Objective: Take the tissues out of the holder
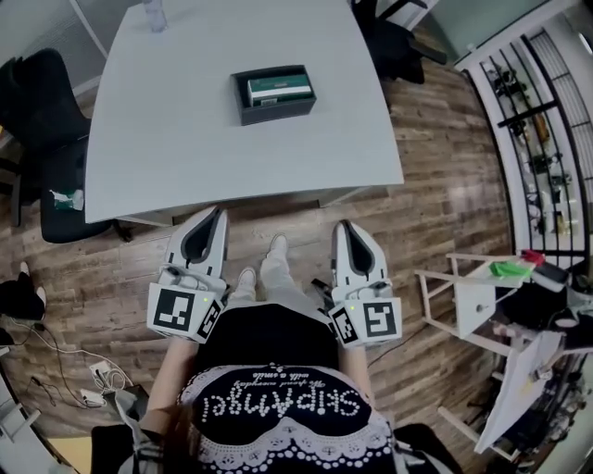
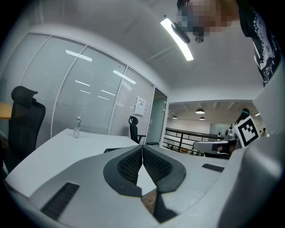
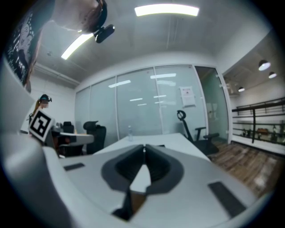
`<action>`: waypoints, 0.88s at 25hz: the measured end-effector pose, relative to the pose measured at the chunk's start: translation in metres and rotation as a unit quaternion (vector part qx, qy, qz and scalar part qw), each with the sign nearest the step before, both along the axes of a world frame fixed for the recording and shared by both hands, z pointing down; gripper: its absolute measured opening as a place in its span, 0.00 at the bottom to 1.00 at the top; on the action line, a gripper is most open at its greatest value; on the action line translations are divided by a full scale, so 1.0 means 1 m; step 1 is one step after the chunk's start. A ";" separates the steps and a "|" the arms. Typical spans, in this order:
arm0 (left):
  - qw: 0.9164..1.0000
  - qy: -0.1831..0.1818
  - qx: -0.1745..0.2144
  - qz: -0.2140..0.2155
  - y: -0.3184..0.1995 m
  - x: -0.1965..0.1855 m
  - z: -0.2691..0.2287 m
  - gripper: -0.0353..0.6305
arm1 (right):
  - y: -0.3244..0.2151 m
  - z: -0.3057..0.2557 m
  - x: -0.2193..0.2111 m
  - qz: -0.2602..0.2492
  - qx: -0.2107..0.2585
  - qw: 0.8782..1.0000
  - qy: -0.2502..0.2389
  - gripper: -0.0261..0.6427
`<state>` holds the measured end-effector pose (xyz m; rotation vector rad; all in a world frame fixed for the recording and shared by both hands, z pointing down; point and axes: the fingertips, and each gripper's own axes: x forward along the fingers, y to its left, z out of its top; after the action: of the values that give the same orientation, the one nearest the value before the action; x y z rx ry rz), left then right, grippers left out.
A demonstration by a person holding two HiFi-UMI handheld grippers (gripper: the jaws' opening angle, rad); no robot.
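Observation:
A dark holder (image 1: 272,94) with a green and white tissue pack (image 1: 277,89) in it sits on the white table (image 1: 176,139). Both grippers hang side by side below the table's near edge, well short of the holder. My left gripper (image 1: 220,212) is shut with nothing between its jaws, and its tips (image 2: 142,147) meet in the left gripper view. My right gripper (image 1: 342,225) is also shut and empty, its tips (image 3: 144,146) touching in the right gripper view. The holder's dark rim (image 2: 116,149) peeks just over the left jaw.
A clear bottle (image 1: 154,16) stands at the table's far left corner. Black office chairs (image 1: 51,157) stand left of the table and another (image 1: 389,42) at its far right. A white side stand (image 1: 473,296) with green and red items is on the right, and cables (image 1: 88,375) lie on the wooden floor.

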<state>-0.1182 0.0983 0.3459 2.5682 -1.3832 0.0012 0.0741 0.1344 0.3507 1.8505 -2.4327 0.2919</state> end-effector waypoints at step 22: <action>0.997 0.000 0.020 -0.077 -0.107 0.055 -0.008 0.10 | -0.129 0.015 0.063 -0.072 -0.018 0.997 -0.009 0.09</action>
<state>-0.0631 -0.0082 0.3378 2.4860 -1.5917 -0.0535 0.1368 0.0051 0.3655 1.6563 -2.5380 0.3402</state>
